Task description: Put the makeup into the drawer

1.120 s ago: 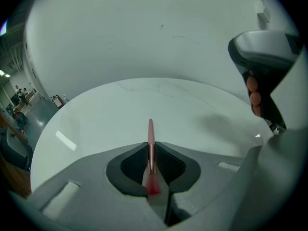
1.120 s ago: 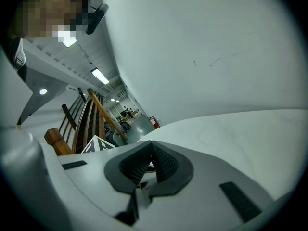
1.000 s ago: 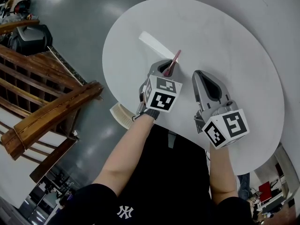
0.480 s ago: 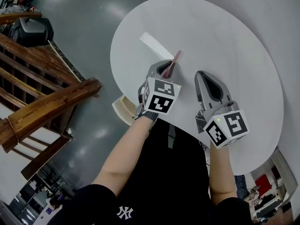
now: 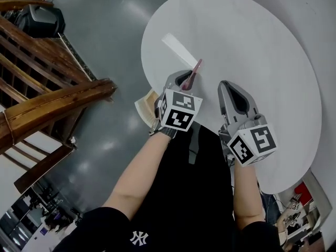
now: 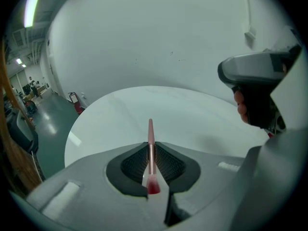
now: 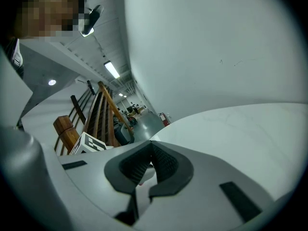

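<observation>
Makeup brush [image 6: 150, 146] is pinched in the left claw [image 5: 185, 77] over the white table [image 5: 252, 35]; the right claw [image 7: 150, 148] is closed, empty.

White interlocked NY logo [image 5: 139, 238] on the black shirt [image 5: 173, 203], bottom of the head view, black-and-white square code markers on the cubes of the left hand-held gripper [image 5: 182, 75] and right hand-held gripper [image 5: 228, 84], lower centre.
</observation>
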Available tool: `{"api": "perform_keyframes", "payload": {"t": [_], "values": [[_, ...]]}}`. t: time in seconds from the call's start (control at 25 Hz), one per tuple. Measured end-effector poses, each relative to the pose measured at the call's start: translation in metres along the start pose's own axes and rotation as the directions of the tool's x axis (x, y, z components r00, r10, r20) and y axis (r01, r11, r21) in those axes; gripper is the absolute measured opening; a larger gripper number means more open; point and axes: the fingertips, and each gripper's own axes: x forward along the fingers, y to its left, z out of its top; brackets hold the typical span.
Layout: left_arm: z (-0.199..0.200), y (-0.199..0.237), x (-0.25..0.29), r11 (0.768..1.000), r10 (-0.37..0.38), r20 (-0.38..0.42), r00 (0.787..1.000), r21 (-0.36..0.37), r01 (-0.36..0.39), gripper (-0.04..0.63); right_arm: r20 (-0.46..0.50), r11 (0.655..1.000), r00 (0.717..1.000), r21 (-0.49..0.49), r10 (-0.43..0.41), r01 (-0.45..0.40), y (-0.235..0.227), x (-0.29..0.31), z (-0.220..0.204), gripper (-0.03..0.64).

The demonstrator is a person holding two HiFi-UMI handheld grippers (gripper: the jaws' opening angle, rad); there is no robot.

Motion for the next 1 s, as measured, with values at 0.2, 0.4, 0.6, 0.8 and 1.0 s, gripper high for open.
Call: {"api": "perform_keyframes", "payload": {"t": [0.2,0.4,0.6,0.8,1.0], "values": [[-0.029,0.013,-0.031,1.0,0.015,0.018,1.0,-0.026,-0.014,0.051,-0.009,1.0,1.0,-0.018,0.015,-0.015,0.038,0.0,-0.019,0.015],[-0.052,0.024,-0.057,0.999,0.026,0.03,0.999,-0.046,-0.025,0.051,-0.02,0.999,0.999,-0.039,0.031,-0.031,0.071,0.003,-0.032,0.015],[-0.072,0.03,-0.074,0.997,0.042,0.035,0.999,-0.067,-0.04,0.051,-0.033,0.997,0.998,-0.056,0.051,-0.053,0.092,0.003,-0.044,0.015],[-0.099,0.035,-0.088,0.994,0.062,0.024,0.998,-0.096,-0.06,0.051,-0.048,0.995,0.996,-0.065,0.07,-0.073,0.107,0.004,-0.059,0.015],[-0.133,0.041,-0.096,0.988,0.086,-0.003,0.996,-0.13,-0.085,0.051,-0.076,0.994,0.993,-0.068,0.086,-0.092,0.12,0.006,-0.08,0.015]]}}
